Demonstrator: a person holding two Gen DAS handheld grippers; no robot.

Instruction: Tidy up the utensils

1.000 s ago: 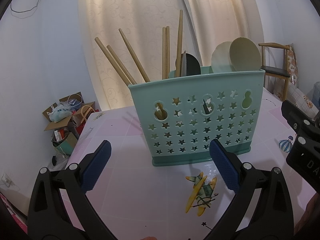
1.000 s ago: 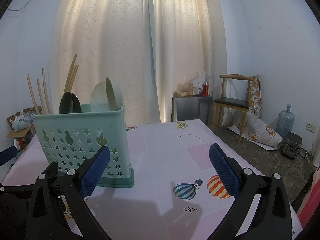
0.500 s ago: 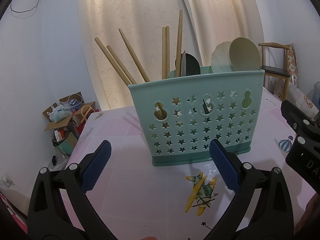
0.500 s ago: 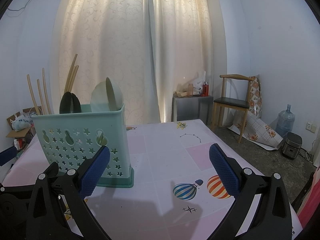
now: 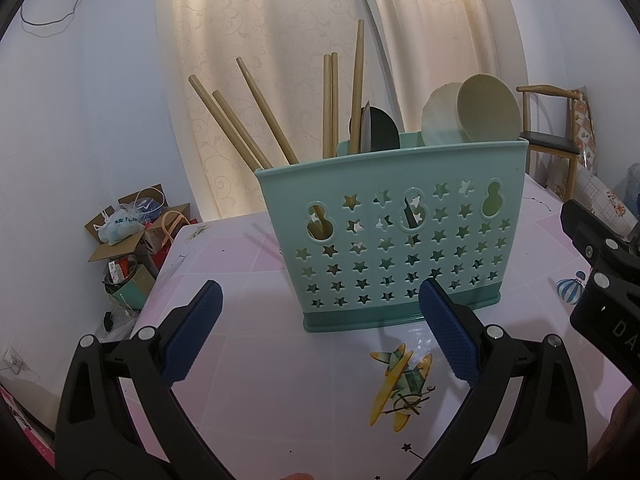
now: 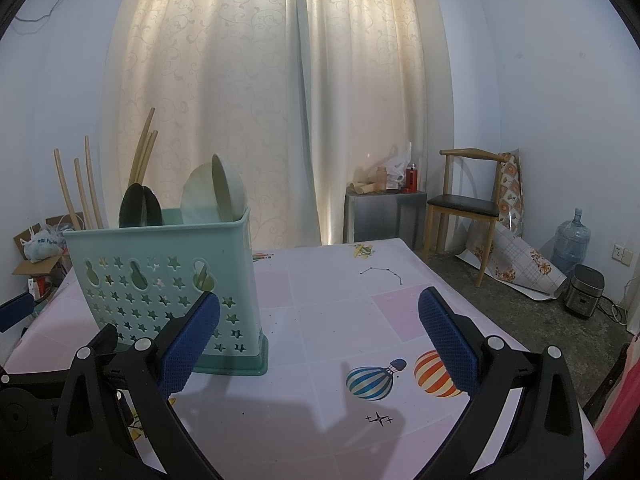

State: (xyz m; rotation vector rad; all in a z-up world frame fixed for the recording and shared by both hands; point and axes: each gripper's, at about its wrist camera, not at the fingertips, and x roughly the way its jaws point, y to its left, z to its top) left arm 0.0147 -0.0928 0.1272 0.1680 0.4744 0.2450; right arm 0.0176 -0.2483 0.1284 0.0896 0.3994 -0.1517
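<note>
A mint-green utensil caddy (image 5: 400, 240) with star cut-outs stands upright on the pink patterned table (image 5: 248, 360). Several wooden chopsticks (image 5: 256, 120) lean in its left part, dark spoons (image 5: 378, 130) sit in the middle, and two pale spoons (image 5: 476, 114) fill the right part. My left gripper (image 5: 320, 336) hovers open just in front of the caddy, holding nothing. In the right wrist view the caddy (image 6: 160, 288) is at the left, and my right gripper (image 6: 320, 340) is open and empty beside it, over the table (image 6: 340, 308).
Cardboard boxes and bags (image 5: 128, 240) lie on the floor left of the table. A wooden chair (image 6: 464, 208), a small metal cabinet (image 6: 384, 216), a water bottle (image 6: 570, 244) and a rice cooker (image 6: 584, 292) stand to the right. Curtains (image 6: 280, 100) hang behind.
</note>
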